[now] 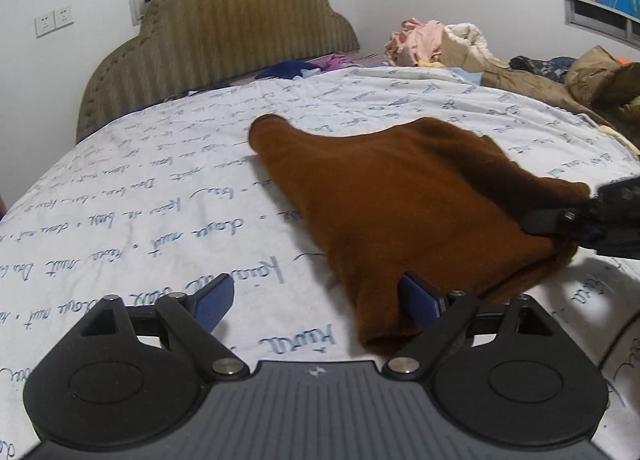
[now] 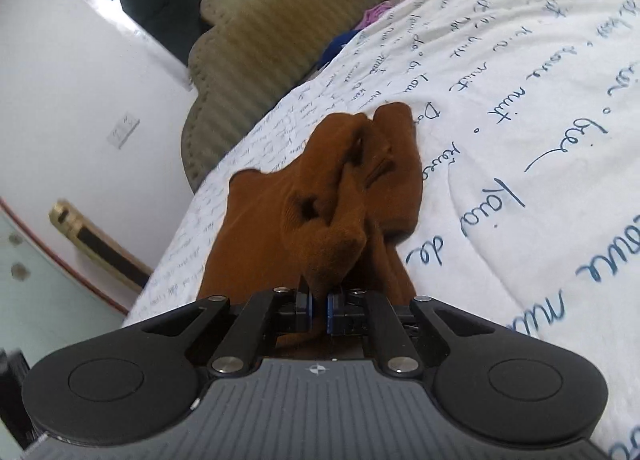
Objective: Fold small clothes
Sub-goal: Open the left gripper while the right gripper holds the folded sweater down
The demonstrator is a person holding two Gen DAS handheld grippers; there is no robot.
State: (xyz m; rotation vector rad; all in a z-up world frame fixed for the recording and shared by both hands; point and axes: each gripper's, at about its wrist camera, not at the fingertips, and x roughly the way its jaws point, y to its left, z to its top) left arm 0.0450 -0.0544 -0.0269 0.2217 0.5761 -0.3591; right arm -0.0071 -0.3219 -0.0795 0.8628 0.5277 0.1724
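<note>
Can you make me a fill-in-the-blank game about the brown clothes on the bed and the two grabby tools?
1. The garment lying on the bed is the colour ____.
2. The right tool is ____ on a bunch of the garment.
3. The left tool has its fingers wide ____, gripping nothing.
4. The white quilt under the garment is printed with blue ____.

Missing words: brown; shut; open; writing
</note>
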